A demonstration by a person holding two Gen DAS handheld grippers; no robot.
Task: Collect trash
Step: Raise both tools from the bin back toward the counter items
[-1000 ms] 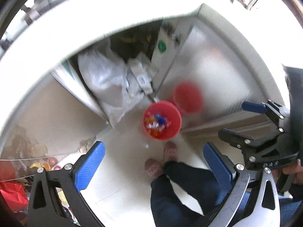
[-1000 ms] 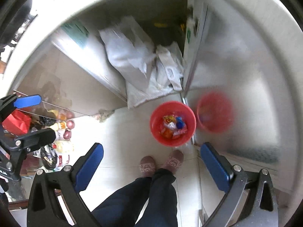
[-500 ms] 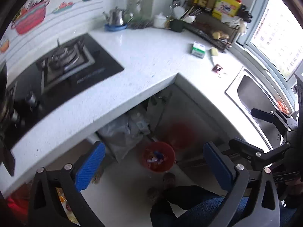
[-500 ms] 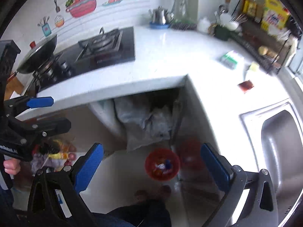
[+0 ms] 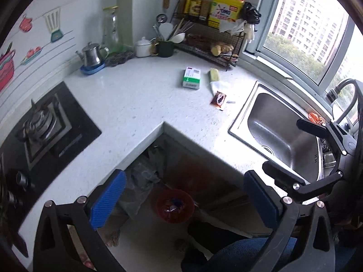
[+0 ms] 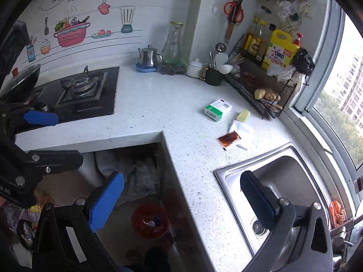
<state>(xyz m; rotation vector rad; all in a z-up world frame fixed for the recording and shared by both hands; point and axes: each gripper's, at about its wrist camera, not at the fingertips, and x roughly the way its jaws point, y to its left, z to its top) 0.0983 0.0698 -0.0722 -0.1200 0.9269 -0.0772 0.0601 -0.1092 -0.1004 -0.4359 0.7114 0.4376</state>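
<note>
A red bin (image 5: 174,208) (image 6: 150,221) with wrappers inside stands on the floor below the counter corner. On the white counter (image 5: 140,97) lie a green-and-white box (image 5: 192,77) (image 6: 217,109), a yellow item (image 5: 214,74) (image 6: 242,115), a white tissue (image 5: 219,86) (image 6: 240,127) and a brown sauce packet (image 5: 219,99) (image 6: 229,138). My left gripper (image 5: 183,179) hangs open and empty above the bin. High over the counter edge, the right gripper (image 6: 182,176) is open too, holding nothing.
A steel sink (image 5: 279,133) (image 6: 283,181) sits right of the trash. A gas hob (image 5: 45,127) (image 6: 84,90) is at the left. A kettle (image 6: 148,56), a mug of utensils (image 5: 165,46) and a bottle rack (image 6: 261,86) line the back. Plastic bags (image 6: 136,172) fill the under-counter recess.
Both views swung up from the floor and the red bin to the counter top. The bin now looks small and low in the views. Both grippers stayed open and empty.
</note>
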